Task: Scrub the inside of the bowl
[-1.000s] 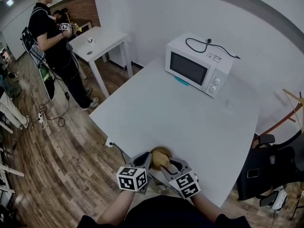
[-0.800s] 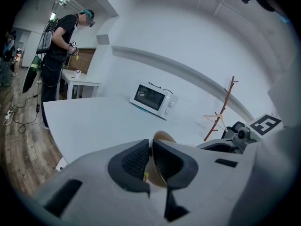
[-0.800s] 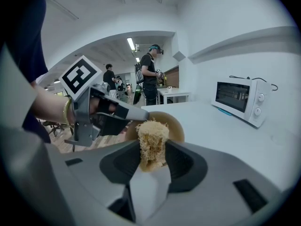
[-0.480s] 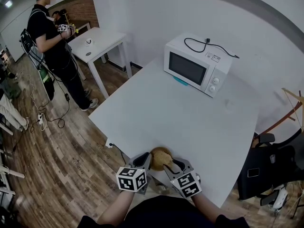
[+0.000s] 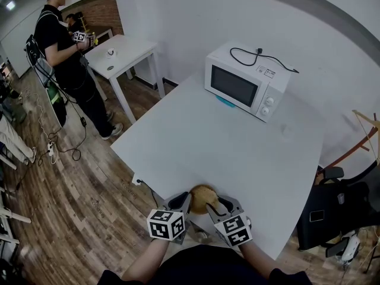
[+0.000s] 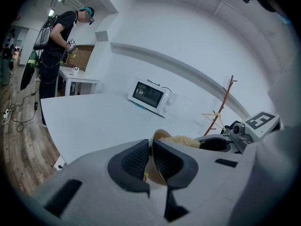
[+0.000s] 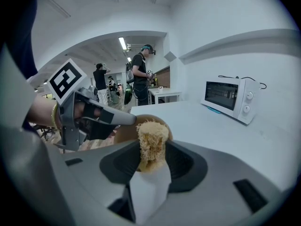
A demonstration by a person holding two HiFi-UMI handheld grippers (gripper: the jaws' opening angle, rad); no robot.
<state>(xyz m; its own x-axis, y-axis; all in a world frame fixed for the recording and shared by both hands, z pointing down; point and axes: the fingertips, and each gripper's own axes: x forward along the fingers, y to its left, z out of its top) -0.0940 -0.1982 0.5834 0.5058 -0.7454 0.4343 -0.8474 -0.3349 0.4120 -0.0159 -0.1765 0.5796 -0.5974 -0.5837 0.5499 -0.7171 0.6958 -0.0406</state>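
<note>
The left gripper (image 6: 150,160) clamped the rim of the round tan wooden bowl (image 6: 160,135). The right gripper (image 7: 153,158), closed on a straw-coloured fibrous scrubber (image 7: 151,134), faced its cavity just ahead.

The round tan bowl (image 5: 202,195) is at the bottom centre of the head view, at the near edge of the white table (image 5: 237,147). It is tilted, its rim pinched in the left tongs (image 6: 150,160). The straw-coloured fibrous scrubber (image 7: 151,142) stands upright in the right tongs (image 7: 150,163), mid-frame, in front of the bowl's opening.

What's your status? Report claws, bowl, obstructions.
Left claw shut on bowl rim. Right claw shut on scrubber, at bowl's mouth. Nothing in the way.
</note>
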